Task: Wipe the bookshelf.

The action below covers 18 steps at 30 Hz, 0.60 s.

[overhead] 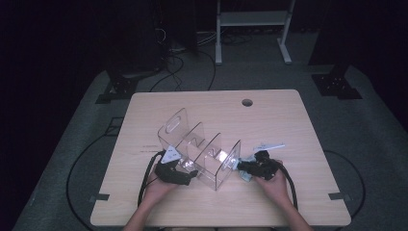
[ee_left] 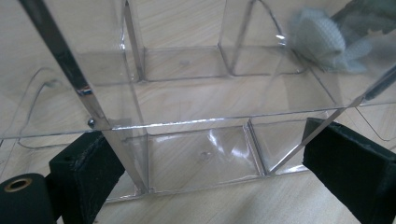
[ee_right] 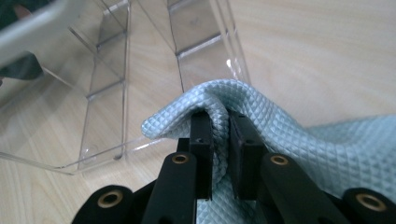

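A clear acrylic organizer with several open compartments stands in the middle of the wooden table. My left gripper is at its front left end. In the left gripper view the organizer sits between the wide-set jaws, and each pad rests against one of its walls. My right gripper is at the organizer's front right end, shut on a fold of pale green waffle cloth. In the right gripper view the cloth bulges up between the fingertips of the right gripper, just short of the organizer. The cloth also shows through the acrylic.
A thin pale strip lies on the table behind my right hand. A round cable hole is near the far edge. Black cables trail from both grippers off the front of the table. A white frame stands on the floor beyond.
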Each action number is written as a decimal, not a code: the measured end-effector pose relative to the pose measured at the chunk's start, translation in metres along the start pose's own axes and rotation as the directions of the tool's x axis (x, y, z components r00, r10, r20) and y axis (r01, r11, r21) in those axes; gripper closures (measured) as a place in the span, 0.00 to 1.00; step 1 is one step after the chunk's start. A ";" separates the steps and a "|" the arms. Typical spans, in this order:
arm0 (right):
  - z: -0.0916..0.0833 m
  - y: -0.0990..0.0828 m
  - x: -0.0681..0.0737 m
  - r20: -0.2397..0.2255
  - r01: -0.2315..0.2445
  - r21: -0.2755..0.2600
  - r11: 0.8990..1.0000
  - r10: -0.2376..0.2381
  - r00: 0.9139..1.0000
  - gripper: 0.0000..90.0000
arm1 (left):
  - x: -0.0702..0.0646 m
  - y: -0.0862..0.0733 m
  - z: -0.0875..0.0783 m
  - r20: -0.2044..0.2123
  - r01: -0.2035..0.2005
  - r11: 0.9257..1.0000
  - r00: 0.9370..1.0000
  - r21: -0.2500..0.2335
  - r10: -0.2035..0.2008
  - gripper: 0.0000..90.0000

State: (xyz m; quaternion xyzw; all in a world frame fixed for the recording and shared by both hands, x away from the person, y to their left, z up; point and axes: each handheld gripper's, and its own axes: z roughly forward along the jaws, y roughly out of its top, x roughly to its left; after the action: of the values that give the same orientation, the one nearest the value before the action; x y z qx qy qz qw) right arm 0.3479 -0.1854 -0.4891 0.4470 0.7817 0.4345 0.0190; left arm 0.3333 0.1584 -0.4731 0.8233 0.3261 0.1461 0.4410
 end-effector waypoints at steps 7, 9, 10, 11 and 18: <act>0.002 0.000 -0.002 0.036 0.017 0.004 1.000 -0.017 0.999 0.89 | -0.001 0.001 0.000 -0.005 -0.002 1.000 1.000 0.001 0.002 0.07; 0.004 -0.001 -0.003 0.027 0.007 0.011 1.000 -0.007 1.000 0.89 | -0.001 0.001 0.000 -0.004 -0.001 1.000 1.000 0.002 0.001 0.07; 0.002 0.000 -0.002 0.020 -0.005 0.015 1.000 0.005 1.000 0.90 | -0.001 0.001 0.000 -0.003 -0.002 1.000 1.000 0.002 0.002 0.07; 0.001 0.000 -0.002 0.014 -0.006 0.006 1.000 0.005 1.000 0.90 | 0.000 0.001 0.000 -0.002 -0.001 1.000 1.000 0.004 0.001 0.07; -0.010 0.003 0.011 -0.003 0.042 -0.064 0.997 -0.042 0.999 0.90 | -0.001 0.001 0.000 -0.006 -0.002 1.000 1.000 0.001 0.002 0.07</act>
State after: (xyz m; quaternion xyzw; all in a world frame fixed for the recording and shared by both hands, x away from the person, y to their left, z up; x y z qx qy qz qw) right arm 0.3391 -0.1834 -0.4767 0.4287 0.7767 0.4597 0.0406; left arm 0.3330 0.1572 -0.4722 0.8233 0.3266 0.1492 0.4396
